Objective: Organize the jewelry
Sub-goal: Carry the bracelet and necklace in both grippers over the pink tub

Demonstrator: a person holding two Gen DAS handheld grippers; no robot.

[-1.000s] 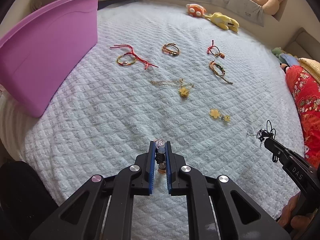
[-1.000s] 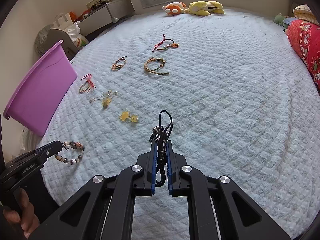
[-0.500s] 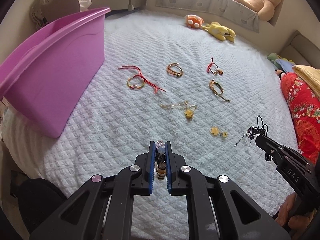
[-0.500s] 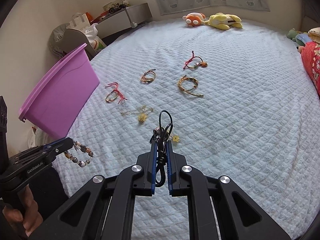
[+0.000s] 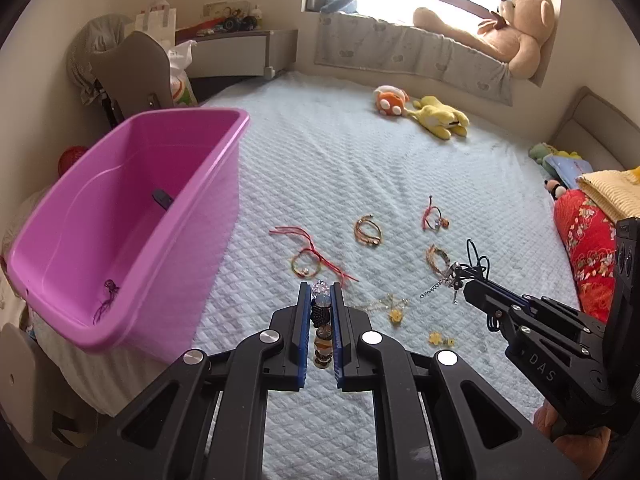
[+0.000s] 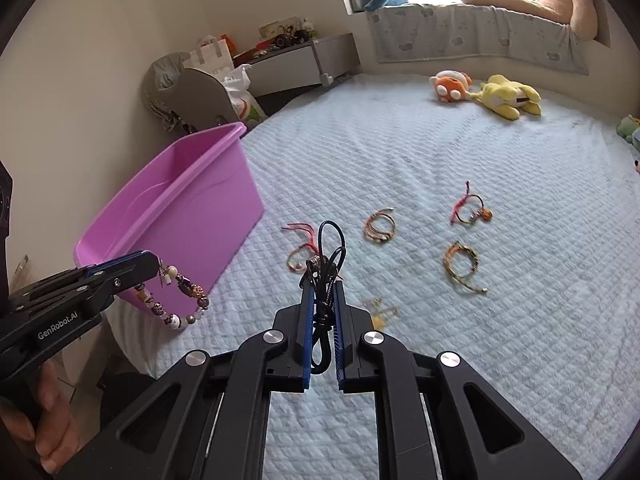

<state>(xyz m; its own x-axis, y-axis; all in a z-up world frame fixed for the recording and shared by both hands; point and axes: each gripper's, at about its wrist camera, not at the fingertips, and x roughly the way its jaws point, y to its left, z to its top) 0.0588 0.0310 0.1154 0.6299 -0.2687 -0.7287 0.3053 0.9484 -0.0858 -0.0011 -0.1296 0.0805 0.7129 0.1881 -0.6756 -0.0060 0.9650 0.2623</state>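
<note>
My left gripper (image 5: 321, 294) is shut on a beaded bracelet (image 5: 321, 312), held in the air near the purple bin (image 5: 132, 216); the bracelet hangs from it in the right wrist view (image 6: 176, 300). My right gripper (image 6: 322, 284) is shut on a black cord necklace (image 6: 326, 256) with a small chain and pendant (image 5: 448, 280), held above the bed. Several bracelets lie on the blanket: a red string one (image 5: 308, 260), a gold one (image 5: 368, 230), a red charm one (image 5: 434, 216) and a woven one (image 5: 438, 258). A gold chain with a yellow flower (image 5: 390, 308) and yellow flower earrings (image 5: 440, 339) lie nearer.
The purple bin stands at the bed's left edge and holds a dark clip (image 5: 162, 198) and a purple cord (image 5: 106, 296). Plush toys (image 5: 420, 110) lie at the far side. A red pillow (image 5: 592, 248) is at the right. A chair (image 5: 132, 72) stands beyond the bin.
Both grippers have lifted and pulled back from the blanket with their jewelry, and the views have tilted up. The left gripper has come nearer the bin, whose inside now shows.
</note>
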